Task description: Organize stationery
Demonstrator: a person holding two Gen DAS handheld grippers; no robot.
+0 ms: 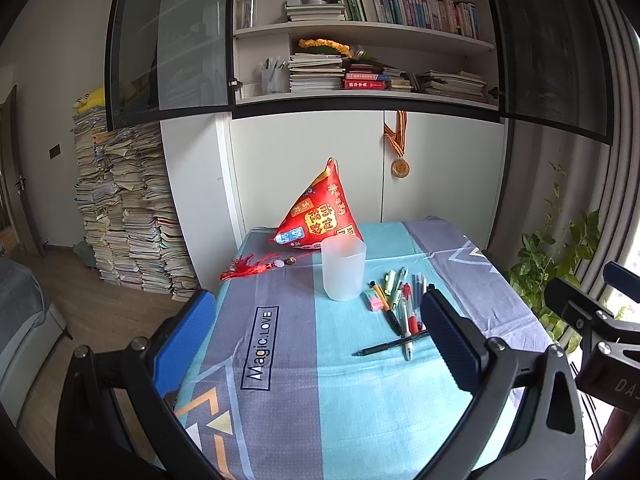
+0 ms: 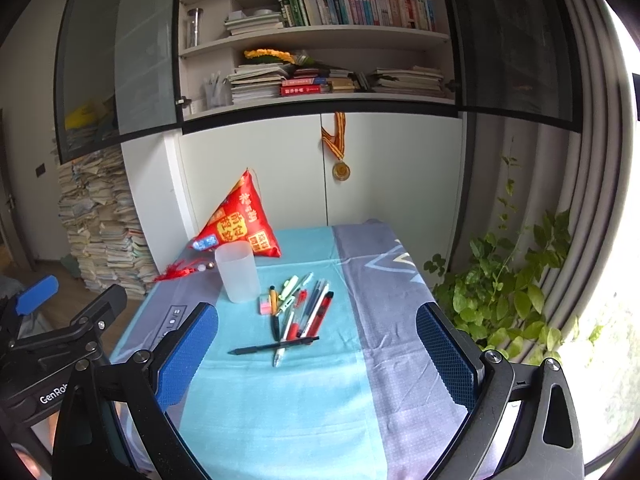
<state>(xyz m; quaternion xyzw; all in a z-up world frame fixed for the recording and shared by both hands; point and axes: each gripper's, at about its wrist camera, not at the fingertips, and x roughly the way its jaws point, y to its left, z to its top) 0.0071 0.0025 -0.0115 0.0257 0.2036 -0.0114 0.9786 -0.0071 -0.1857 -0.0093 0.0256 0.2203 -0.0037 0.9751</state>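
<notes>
A frosted plastic cup [image 1: 343,269] [image 2: 237,272] stands upright and empty on the cloth-covered table [image 1: 360,400] [image 2: 288,400]. Just right of it lies a heap of several pens [image 1: 404,304] [image 2: 302,308] with a pink eraser [image 1: 373,301] [image 2: 264,304] at its left side. A black pen [image 1: 390,347] [image 2: 274,346] lies crosswise in front of the heap. My left gripper [image 1: 320,320] is open and held over the near table, short of the cup. My right gripper [image 2: 316,340] is open too, hovering short of the pens. Neither holds anything.
A red triangular pillow [image 1: 320,216] [image 2: 236,226] with a red tassel [image 1: 256,266] [image 2: 180,270] sits behind the cup. White cabinets and bookshelves rise behind the table. A tall paper stack [image 1: 128,208] stands left, a leafy plant [image 2: 500,296] right.
</notes>
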